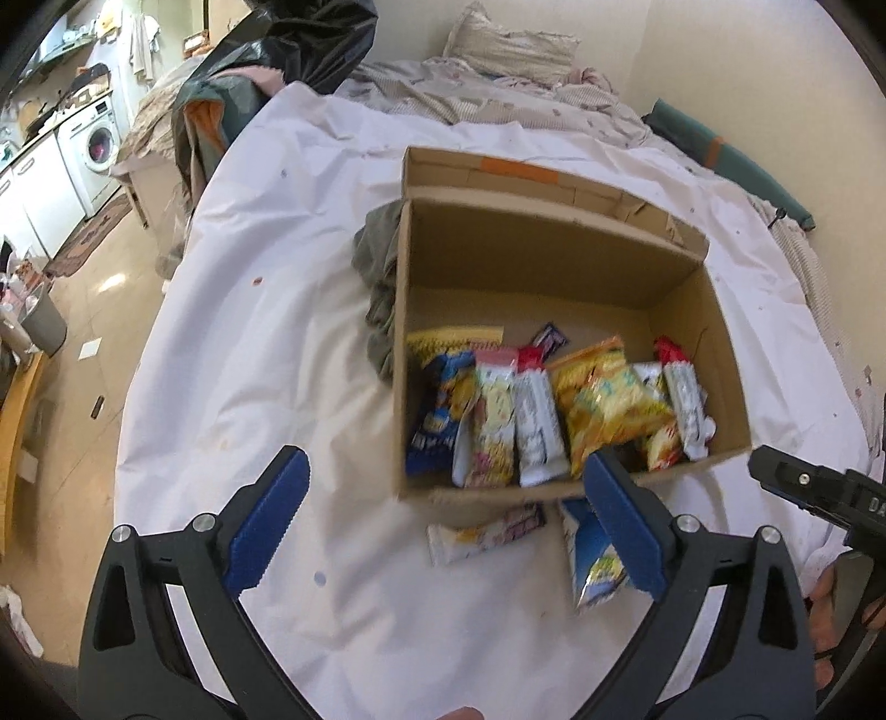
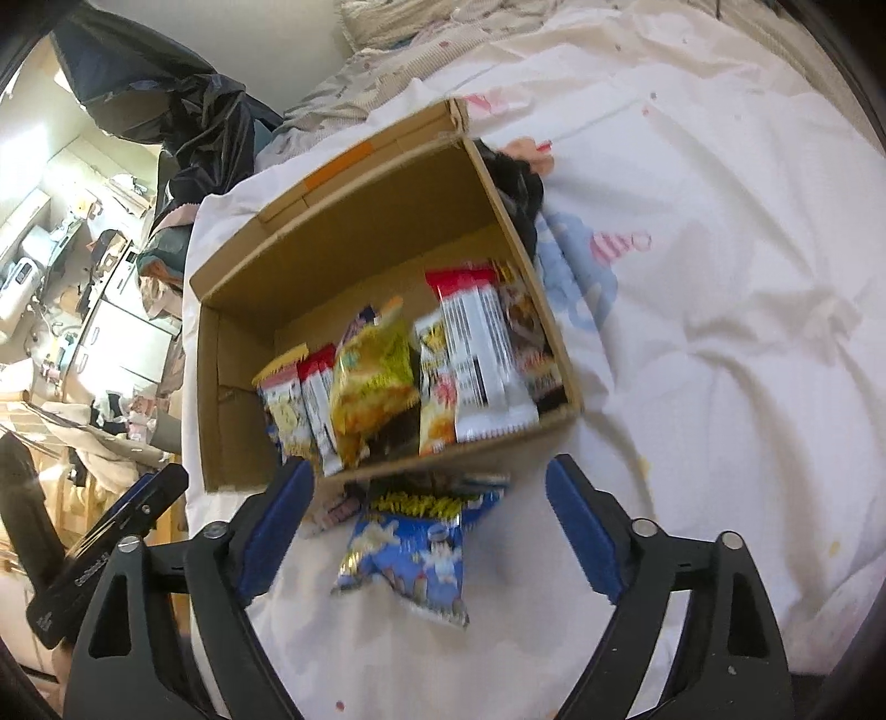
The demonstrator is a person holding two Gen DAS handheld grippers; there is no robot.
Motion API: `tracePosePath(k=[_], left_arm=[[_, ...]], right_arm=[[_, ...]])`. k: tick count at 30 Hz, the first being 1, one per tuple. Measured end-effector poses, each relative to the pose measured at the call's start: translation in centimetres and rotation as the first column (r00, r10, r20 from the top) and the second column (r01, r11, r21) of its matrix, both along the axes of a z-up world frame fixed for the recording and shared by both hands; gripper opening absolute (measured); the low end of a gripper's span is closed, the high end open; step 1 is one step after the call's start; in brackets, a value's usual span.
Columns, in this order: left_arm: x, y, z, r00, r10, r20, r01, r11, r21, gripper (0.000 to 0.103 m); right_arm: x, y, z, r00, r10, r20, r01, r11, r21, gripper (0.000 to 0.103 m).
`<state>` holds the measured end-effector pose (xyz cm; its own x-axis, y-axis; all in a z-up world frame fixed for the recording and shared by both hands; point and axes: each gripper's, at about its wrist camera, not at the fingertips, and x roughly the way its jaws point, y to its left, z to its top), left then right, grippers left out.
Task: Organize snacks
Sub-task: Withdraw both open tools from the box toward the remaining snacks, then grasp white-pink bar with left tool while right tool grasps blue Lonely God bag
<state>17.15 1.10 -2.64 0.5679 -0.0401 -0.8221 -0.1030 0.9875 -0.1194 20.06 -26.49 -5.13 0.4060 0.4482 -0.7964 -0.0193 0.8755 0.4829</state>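
Note:
An open cardboard box (image 1: 554, 260) (image 2: 360, 221) rests on a white sheet and holds several snack packets (image 1: 554, 410) (image 2: 421, 371) standing along its near wall. On the sheet just in front of the box lie a blue-and-white snack bag (image 1: 595, 570) (image 2: 415, 548) and a white-and-pink packet (image 1: 487, 534) (image 2: 338, 507). My left gripper (image 1: 448, 520) hovers open before the box, with nothing pressed between its blue pads. My right gripper (image 2: 429, 531) is open above the blue bag, not touching it. The right gripper's black body (image 1: 819, 487) shows at the left view's right edge.
The white sheet (image 1: 266, 332) (image 2: 720, 332) covers a bed. A dark cloth (image 1: 382, 288) lies against the box's left side. A black plastic bag (image 1: 299, 44) and a pillow (image 1: 509, 44) sit at the far end. A floor, washing machine (image 1: 97, 144) and cabinets lie left.

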Motion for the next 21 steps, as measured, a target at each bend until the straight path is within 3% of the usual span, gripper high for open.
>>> tracePosePath(k=[5,9,16,21], left_arm=[[-0.9,1.1,-1.2,0.998,0.043,-0.055,-0.045,0.998,-0.039,0.098],[-1.1,1.3,-2.1,0.994,0.059,-0.089,-0.062,0.997,-0.038,0.098],[-0.9,1.2,-3.3,0.989,0.069,-0.131,-0.072,0.997,-0.019,0.098],[-0.9,0.8,-4.4,0.985,0.061,-0.162,-0.064,0.998,-0.016,0.098]], right_arm=[[-0.8,0.7,-2.5,0.992,0.044,-0.117,-0.04,0.998,0.041,0.096],[-0.8,2.6,-4.6,0.98,0.093,-0.175,-0.095,0.995,-0.004,0.096],[1.3,4.4,-8.0,0.953,0.054,-0.298,-0.038,0.997,0.06,0.096],[1.9,6.8,-10.0,0.926,0.087,-0.368,-0.093,0.996,-0.001,0.094]])
